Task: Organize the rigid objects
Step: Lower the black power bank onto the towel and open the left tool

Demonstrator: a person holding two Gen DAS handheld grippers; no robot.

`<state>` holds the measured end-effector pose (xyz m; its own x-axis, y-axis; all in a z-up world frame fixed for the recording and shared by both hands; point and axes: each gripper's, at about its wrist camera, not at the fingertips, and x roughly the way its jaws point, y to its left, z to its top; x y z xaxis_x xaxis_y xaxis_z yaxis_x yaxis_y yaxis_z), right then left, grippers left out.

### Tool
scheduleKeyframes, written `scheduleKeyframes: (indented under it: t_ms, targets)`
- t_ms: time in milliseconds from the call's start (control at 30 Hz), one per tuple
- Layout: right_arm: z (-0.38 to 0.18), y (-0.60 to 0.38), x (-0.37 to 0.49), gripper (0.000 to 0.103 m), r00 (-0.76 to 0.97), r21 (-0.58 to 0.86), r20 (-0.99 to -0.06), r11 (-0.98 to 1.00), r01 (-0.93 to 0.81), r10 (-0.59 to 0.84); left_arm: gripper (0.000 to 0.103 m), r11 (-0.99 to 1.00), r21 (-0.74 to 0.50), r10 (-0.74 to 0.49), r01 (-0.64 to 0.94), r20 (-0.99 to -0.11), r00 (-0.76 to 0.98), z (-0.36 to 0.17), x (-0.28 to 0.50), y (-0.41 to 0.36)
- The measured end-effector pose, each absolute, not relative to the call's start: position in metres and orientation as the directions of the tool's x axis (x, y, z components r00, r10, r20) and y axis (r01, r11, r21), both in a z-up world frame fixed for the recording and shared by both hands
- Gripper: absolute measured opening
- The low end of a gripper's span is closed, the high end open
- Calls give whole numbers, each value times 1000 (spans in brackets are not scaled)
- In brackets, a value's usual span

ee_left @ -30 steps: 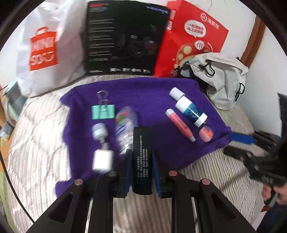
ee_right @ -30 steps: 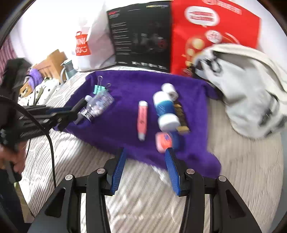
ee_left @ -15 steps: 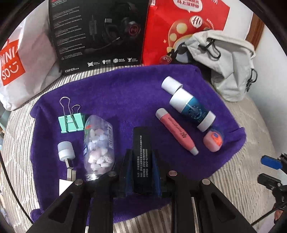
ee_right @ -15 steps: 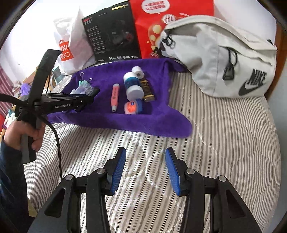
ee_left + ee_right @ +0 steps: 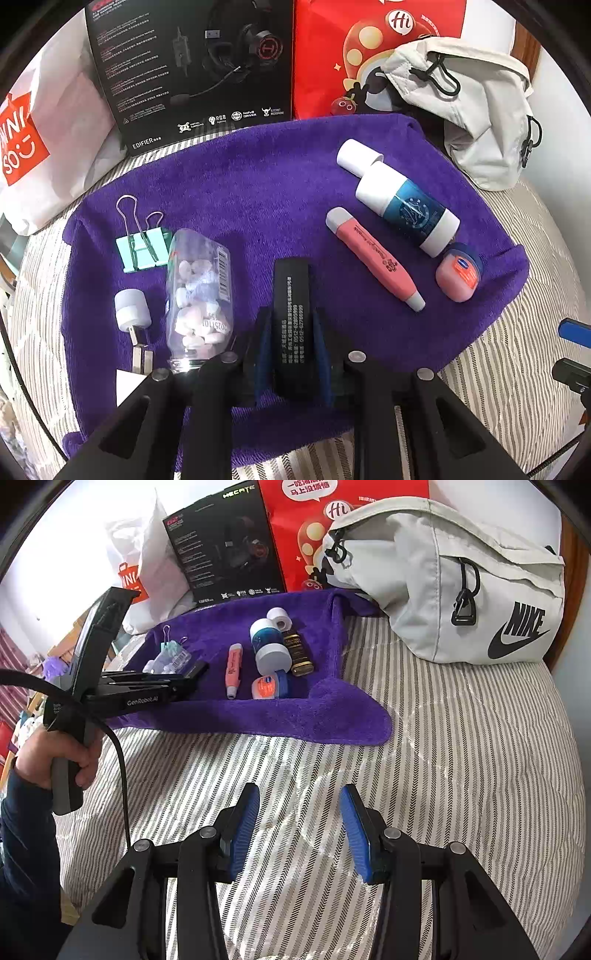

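Note:
My left gripper (image 5: 291, 321) is shut on a black bar with white print (image 5: 291, 291), held low over the near part of the purple towel (image 5: 258, 184). On the towel lie a green binder clip (image 5: 142, 251), a clear tablet bottle (image 5: 199, 295), a white plug (image 5: 131, 310), a pink pen (image 5: 373, 258), a blue and white bottle (image 5: 406, 210), a white cap (image 5: 356, 157) and a small pink jar (image 5: 458, 277). My right gripper (image 5: 299, 834) is open over the striped bed, well short of the towel (image 5: 332, 709). A dark brown bottle (image 5: 299, 653) lies beside the blue one.
A black headset box (image 5: 192, 66), a red bag (image 5: 369, 48) and a white shopping bag (image 5: 48, 122) stand behind the towel. A grey sling bag (image 5: 461, 579) lies at the right. A hand (image 5: 55, 753) holds the left gripper's handle. Striped bedding (image 5: 461, 775) surrounds the towel.
The left gripper has moved forward and lower over the towel, still holding the black bar. The right gripper has drawn back from the towel onto bare bedding.

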<state>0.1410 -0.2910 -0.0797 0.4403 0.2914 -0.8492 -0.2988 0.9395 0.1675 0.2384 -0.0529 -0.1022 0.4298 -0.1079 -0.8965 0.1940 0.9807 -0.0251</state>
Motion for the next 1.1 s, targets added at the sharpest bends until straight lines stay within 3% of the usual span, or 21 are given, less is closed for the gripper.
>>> scheduleKeyframes:
  t_ms: [133,600,967,1100]
  targets:
    - [-76,-292,139,46,447,164,-846,941,-297,289,29,978,-19,-106,208,-903,416,-102,237,-56]
    - [-62,-283,127,46,472,168,-829,939,-299,299,29,976,-32,-132,215,-873,470,-68,200,-57]
    - [-53,-252,122,46,492,142,-825,944,-298,279,29,987,-104,-151,123,-864,481,-69,141,-13]
    - [-53,-241,121,51,506,89,-833,957,-277,224,29,989,-125,-148,79,-866,479,-74,125,3]
